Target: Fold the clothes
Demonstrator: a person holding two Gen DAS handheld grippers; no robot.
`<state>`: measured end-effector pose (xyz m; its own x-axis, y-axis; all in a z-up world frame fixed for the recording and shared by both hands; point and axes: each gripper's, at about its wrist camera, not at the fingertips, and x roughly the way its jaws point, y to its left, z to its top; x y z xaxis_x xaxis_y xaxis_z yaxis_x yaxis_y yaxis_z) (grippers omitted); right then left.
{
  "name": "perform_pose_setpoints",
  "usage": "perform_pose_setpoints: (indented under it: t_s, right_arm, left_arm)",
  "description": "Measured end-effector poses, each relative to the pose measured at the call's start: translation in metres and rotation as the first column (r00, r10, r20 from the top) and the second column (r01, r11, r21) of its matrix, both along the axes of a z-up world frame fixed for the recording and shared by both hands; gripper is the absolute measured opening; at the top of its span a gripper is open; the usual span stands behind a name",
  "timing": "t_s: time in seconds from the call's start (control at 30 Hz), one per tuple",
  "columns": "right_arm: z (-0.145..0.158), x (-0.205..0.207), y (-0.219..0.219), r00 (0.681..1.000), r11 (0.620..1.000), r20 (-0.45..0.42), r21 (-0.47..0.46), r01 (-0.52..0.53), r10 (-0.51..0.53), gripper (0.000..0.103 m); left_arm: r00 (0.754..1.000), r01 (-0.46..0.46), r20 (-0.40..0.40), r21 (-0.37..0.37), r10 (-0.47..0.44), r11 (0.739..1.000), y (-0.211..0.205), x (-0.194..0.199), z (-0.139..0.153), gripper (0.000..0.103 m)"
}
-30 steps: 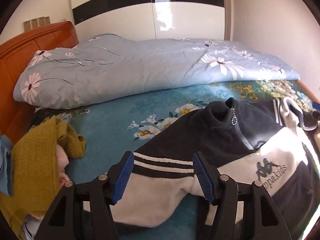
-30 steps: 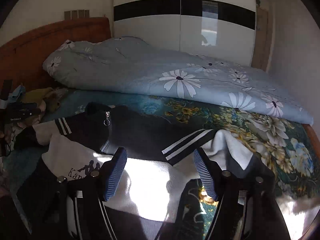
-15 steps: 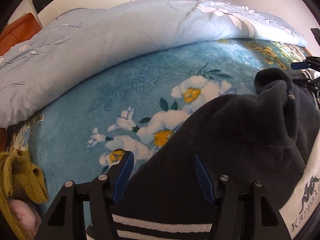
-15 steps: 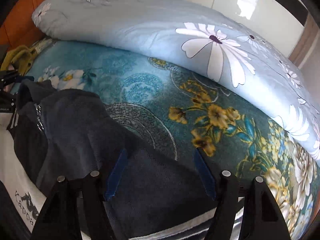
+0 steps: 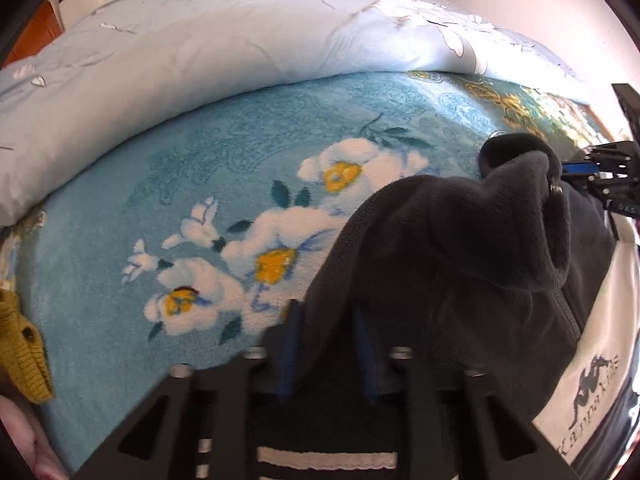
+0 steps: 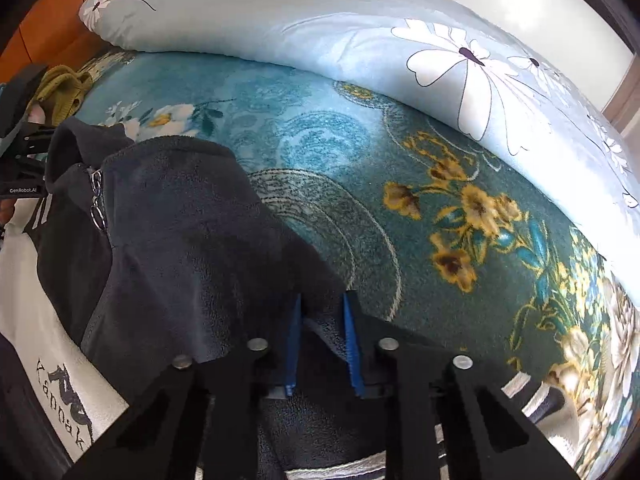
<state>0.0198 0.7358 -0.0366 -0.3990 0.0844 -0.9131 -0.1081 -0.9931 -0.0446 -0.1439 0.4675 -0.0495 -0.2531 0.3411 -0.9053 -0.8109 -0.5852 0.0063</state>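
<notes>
A dark fleece jacket with a white chest panel and striped sleeves lies face up on the bed, collar standing. My left gripper points steeply down at the jacket's left shoulder edge, its jaws closing with the blue pads pinching a fold of dark fleece. In the right wrist view the same jacket shows its zip pull. My right gripper is at the other shoulder edge, jaws closing, pads pressing on a ridge of fleece.
The bed is covered by a teal floral blanket. A rolled pale blue duvet lies along the far side. A mustard knit garment sits at the left edge, near the wooden headboard.
Both grippers dropped from above the sleeves to the jacket's shoulders and tilted down. Their jaws, wide apart half a second ago, have come together on the dark fleece.
</notes>
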Motion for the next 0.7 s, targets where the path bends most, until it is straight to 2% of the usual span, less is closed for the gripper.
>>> perform_pose_setpoints:
  t_s: [0.07, 0.13, 0.2, 0.27, 0.37, 0.5, 0.6, 0.7]
  right_arm:
    - [0.013, 0.007, 0.0, 0.999, 0.999, -0.043, 0.026, 0.02, -0.019, 0.01]
    - [0.029, 0.015, 0.0, 0.995, 0.998, -0.092, 0.054, 0.04, -0.035, 0.009]
    - [0.054, 0.026, 0.007, 0.978, 0.991, -0.193, 0.083, 0.102, -0.085, 0.009]
    - [0.072, 0.037, 0.013, 0.954, 0.981, -0.275, 0.116, 0.157, -0.12, 0.009]
    - [0.057, 0.034, 0.025, 0.957, 0.976, -0.234, 0.093, 0.197, -0.171, 0.009]
    - [0.021, 0.016, 0.027, 0.975, 0.975, -0.13, 0.108, 0.196, -0.182, 0.009]
    - [0.009, 0.011, 0.03, 0.976, 0.975, -0.104, 0.094, 0.203, -0.194, 0.009]
    - [0.008, 0.008, 0.029, 0.976, 0.974, -0.095, 0.097, 0.203, -0.194, 0.009]
  left_arm:
    - [0.999, -0.012, -0.043, 0.008, 0.012, 1.0, -0.002, 0.006, 0.01, 0.009]
    - [0.996, -0.038, -0.082, 0.072, 0.044, 0.997, -0.009, 0.007, 0.029, 0.006]
    - [0.99, -0.073, -0.107, 0.161, 0.091, 0.984, -0.017, 0.005, 0.052, 0.006]
    - [0.987, -0.09, -0.117, 0.186, 0.113, 0.978, -0.016, 0.002, 0.058, 0.006]
    - [0.988, -0.101, -0.105, 0.123, 0.114, 0.987, -0.006, -0.003, 0.039, 0.006]
    - [0.991, -0.118, -0.063, 0.018, 0.119, 0.993, 0.01, -0.01, 0.002, 0.006]
    - [0.99, -0.135, -0.044, 0.016, 0.135, 0.991, 0.011, -0.013, -0.004, 0.007]
    - [0.993, -0.114, -0.036, 0.032, 0.115, 0.993, 0.009, -0.011, -0.002, 0.01]
